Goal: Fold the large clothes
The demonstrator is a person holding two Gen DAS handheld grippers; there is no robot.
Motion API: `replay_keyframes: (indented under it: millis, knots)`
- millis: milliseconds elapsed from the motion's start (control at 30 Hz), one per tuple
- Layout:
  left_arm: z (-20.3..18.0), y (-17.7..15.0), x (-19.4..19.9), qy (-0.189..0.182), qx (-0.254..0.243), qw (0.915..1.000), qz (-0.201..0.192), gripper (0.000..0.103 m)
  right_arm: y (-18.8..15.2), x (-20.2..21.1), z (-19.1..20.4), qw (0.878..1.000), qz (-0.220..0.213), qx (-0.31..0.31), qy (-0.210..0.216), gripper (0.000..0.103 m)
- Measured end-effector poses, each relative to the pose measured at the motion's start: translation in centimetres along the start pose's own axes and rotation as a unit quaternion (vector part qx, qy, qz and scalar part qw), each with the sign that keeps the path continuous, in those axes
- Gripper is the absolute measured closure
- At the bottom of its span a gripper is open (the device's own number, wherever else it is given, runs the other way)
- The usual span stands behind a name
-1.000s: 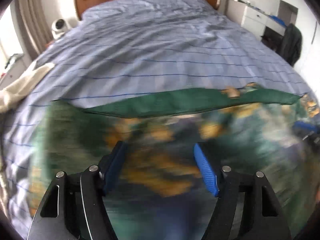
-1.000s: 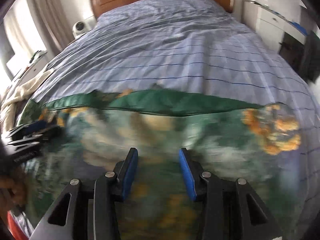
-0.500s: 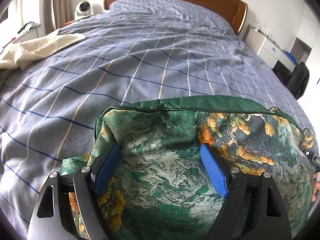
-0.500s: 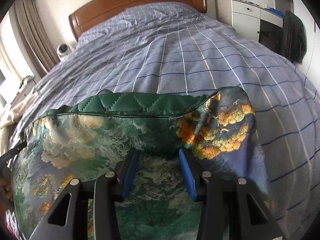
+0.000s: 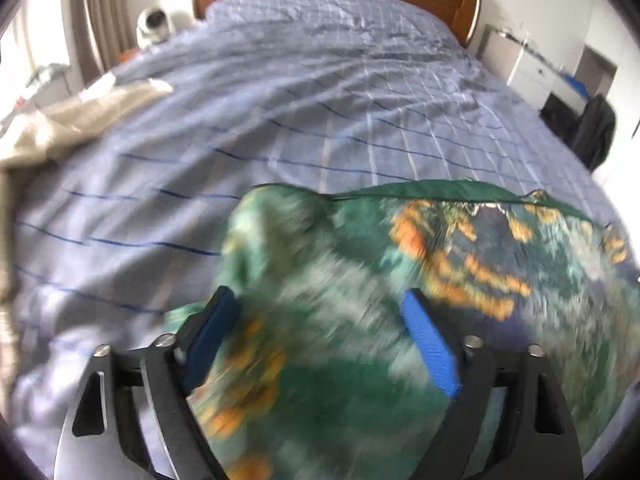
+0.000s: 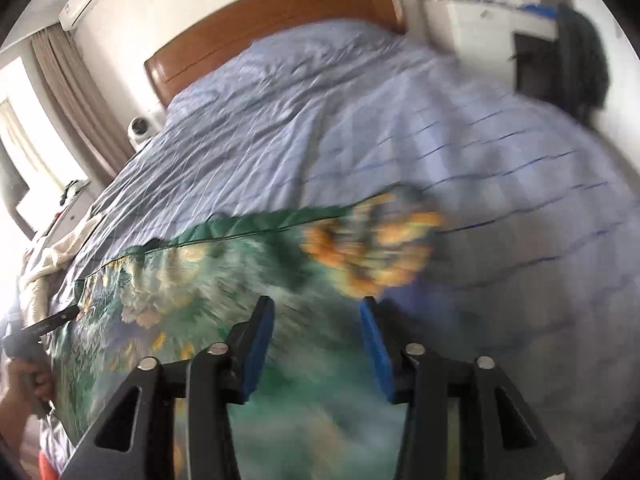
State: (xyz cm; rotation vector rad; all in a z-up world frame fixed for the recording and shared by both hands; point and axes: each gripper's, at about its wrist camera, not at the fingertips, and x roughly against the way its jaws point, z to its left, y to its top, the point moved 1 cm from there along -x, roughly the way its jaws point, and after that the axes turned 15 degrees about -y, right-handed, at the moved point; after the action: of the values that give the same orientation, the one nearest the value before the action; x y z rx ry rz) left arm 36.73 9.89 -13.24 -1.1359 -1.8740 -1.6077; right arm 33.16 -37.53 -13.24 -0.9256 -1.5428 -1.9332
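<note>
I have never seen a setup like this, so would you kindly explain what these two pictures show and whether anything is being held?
There is no robot here: a person carries a hand-held claw in each hand, each with a fisheye camera looking along its two blue fingers. One picture is from the left claw, the other from the right claw. Both look over a bed with a blue checked cover. On it lies a green patterned garment with orange patches. Both claws are opening above that garment, and neither visibly grips it.

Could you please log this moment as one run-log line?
stage: fold under way | garment: on bed | left gripper: opening, over garment | right gripper: opening, over garment
</note>
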Motion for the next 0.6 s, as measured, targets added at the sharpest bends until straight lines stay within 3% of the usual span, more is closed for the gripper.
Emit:
replay_keyframes:
  millis: [33,133,200,300,433,533,600]
  knots:
    - [-0.3,-0.2,1.2,0.004,-0.002,1.0,-0.007,0.013,-0.3,1.2,-1.2,1.0,-0.008,-0.004,-0.005,0.041]
    - [-2.5,-0.9,4.7,-0.027,-0.013,0.9989,-0.036,0.013,-2.1,5.2,-5.3,0.999,-0.023,-0.023,-0.029,0.038]
    - [-5.4,-1.3,6.4,-0.052,-0.042,0.9964,-0.052,0.012,-3.8,6.8,-7.6,0.998,-0.009,-0.052,-0.017,0.038]
    - [-10.4,-1.6,7.3,-0.088,-0.087,0.9907,-0.058,0.009,-7.3,8.4,-9.7,0.993,0.029,-0.112,0.032,0.038]
    - [-14.9,-0.9,5.8,-0.129,-0.099,0.9855,-0.048,0.009,-12.2,9.9,-10.1,0.972,0.073,-0.195,0.108,0.037]
    - [-15.8,-0.8,3.1,-0.122,-0.085,0.9882,-0.037,0.009,-14.7,9.5,-9.5,0.951,0.102,-0.249,0.155,0.035]
    - [-15.8,-1.5,0.9,-0.108,-0.07,0.9915,-0.018,0.009,-15.2,8.4,-8.9,0.943,0.112,-0.266,0.168,0.035]
